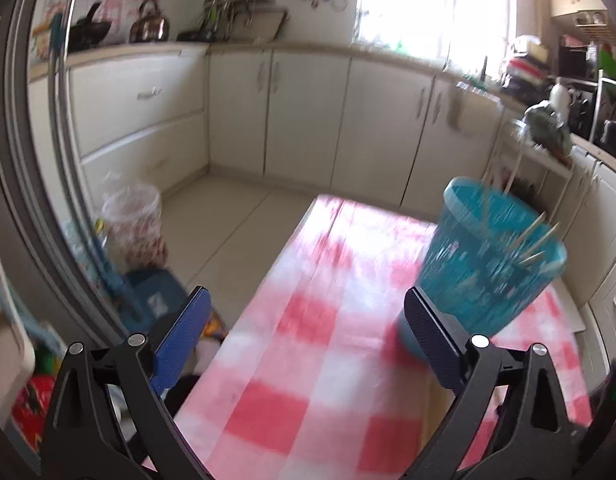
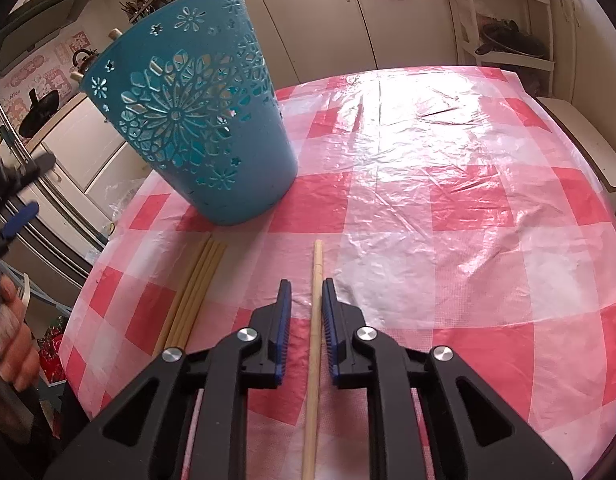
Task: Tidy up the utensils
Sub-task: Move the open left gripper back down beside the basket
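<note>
A teal cut-out basket stands tilted on the red-and-white checked tablecloth. In the left wrist view the basket holds several wooden chopsticks. One chopstick lies on the cloth between the jaws of my right gripper; the jaws stand a little apart and the pads do not press on it. A bundle of chopsticks lies to its left, near the basket's foot. My left gripper is wide open with nothing in it, above the table's left edge, left of the basket.
A person's hand holds the left gripper at the table's left side. A bin lined with a plastic bag stands on the floor beyond the table. Cream cabinets line the far wall. A white shelf rack stands past the table's far right.
</note>
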Tool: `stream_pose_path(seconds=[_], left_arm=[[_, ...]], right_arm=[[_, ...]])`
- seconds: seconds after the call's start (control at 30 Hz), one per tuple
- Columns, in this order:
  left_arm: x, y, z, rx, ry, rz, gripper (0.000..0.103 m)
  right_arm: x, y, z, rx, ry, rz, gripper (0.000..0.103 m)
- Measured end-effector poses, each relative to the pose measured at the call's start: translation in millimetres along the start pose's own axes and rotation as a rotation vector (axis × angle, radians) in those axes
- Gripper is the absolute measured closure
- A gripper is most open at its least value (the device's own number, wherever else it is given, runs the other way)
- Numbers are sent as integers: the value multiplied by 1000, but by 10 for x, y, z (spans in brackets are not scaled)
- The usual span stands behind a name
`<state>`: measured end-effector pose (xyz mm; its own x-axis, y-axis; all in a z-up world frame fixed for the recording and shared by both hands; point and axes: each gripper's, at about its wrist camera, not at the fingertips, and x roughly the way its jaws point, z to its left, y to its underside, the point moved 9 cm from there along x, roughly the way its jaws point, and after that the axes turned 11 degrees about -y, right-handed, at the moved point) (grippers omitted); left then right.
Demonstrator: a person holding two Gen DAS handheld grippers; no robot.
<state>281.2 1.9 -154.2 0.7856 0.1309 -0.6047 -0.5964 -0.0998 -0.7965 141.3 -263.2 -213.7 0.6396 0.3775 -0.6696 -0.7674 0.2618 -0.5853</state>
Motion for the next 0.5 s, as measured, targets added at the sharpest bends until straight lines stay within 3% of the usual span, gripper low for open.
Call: stream_pose_path(seconds=[0.1, 0.2, 0.3, 0.37, 0.5], left_arm=[[80, 257, 162, -7, -12, 54, 10], [71, 376, 214, 9, -7, 69, 10], [66, 424, 210, 24, -1, 75, 10], [84, 419, 197, 26, 1, 78, 10], [175, 464, 148, 17, 1, 105, 10]], right_arm=[[3, 20, 33, -30, 46, 9, 90], [61, 18, 88, -113, 155, 39, 97], [120, 21, 174, -206, 241, 60, 97], [132, 19, 187, -202, 238, 65, 97], [85, 36, 133, -106, 150, 67, 97]])
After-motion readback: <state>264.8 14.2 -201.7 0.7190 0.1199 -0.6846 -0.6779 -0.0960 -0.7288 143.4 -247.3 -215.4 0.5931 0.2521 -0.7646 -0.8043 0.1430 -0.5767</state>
